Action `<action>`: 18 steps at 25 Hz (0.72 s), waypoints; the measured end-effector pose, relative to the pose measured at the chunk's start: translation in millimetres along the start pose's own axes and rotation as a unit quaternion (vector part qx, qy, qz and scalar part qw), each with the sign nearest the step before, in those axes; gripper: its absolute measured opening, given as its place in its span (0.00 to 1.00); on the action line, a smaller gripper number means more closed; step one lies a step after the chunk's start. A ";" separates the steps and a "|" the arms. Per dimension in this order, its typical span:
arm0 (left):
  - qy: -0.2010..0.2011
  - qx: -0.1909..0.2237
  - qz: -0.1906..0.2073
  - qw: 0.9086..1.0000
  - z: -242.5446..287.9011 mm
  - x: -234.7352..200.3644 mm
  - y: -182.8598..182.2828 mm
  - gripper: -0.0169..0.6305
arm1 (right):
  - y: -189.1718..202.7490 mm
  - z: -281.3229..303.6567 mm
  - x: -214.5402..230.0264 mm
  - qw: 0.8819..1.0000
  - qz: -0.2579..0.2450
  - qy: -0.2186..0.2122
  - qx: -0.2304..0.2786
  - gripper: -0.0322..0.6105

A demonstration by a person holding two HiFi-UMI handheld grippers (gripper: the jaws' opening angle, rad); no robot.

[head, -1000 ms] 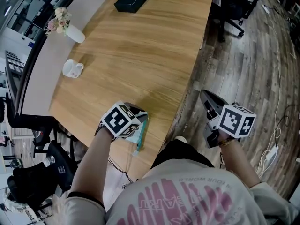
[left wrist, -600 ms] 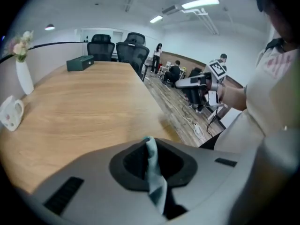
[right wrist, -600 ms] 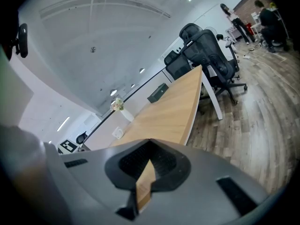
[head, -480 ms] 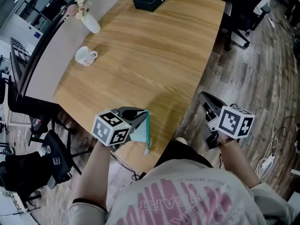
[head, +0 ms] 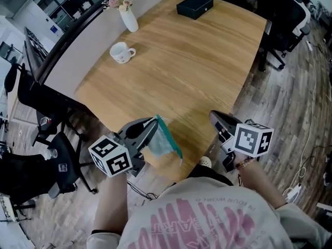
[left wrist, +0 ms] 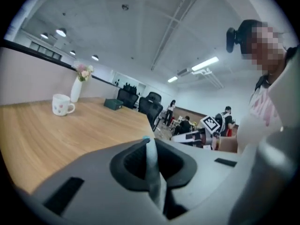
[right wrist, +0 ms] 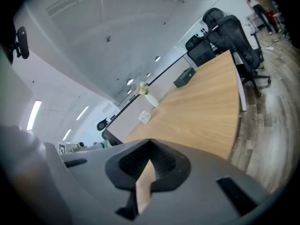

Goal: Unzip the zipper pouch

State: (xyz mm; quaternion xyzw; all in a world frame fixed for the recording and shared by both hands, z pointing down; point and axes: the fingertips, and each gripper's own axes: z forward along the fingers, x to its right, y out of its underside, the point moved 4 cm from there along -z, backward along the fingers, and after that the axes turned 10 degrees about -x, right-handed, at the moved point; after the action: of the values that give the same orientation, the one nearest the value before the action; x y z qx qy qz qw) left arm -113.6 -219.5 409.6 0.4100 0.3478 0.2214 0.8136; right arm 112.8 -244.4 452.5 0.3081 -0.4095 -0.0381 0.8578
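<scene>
Pouch (head: pixel 166 141) is off the desk (head: pixel 197 66) now: your left gripper (head: pixel 154 122) has just been closing its jaws on one edge and lifts it clear. Your right gripper (head: pixel 216 119) nears, jaws pressed together, apparently empty; unzipping is not yet begun.

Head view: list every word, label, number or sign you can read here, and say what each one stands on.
No text can be read for certain.
Shirt: pink lettering, upside down, too blurred to read.
Left marker cube and right marker cube: black-and-white square patterns, no letters.
Mug: small coloured marks, too small to read.
</scene>
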 end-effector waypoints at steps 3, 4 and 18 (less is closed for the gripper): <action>-0.008 0.098 0.023 0.995 -33.7 10.9 -21.3 0.06 | 3.3 16.7 -43.2 0.997 -0.019 -0.063 -0.033 0.05; -0.008 0.128 0.035 0.991 -44.4 15.8 -27.6 0.05 | 3.4 21.0 -59.2 0.995 -0.022 -0.092 -0.044 0.05; -0.038 0.227 0.135 0.964 -99.3 51.7 -61.1 0.05 | -10.5 25.4 -206.7 0.924 -0.065 -0.356 -0.124 0.21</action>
State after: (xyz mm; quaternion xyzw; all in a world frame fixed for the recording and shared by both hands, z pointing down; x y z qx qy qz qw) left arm -149.1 -169.8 297.6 0.6348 0.2996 0.2288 0.6745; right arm -40.4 -199.8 318.2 0.1908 -0.6589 -0.2512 0.6829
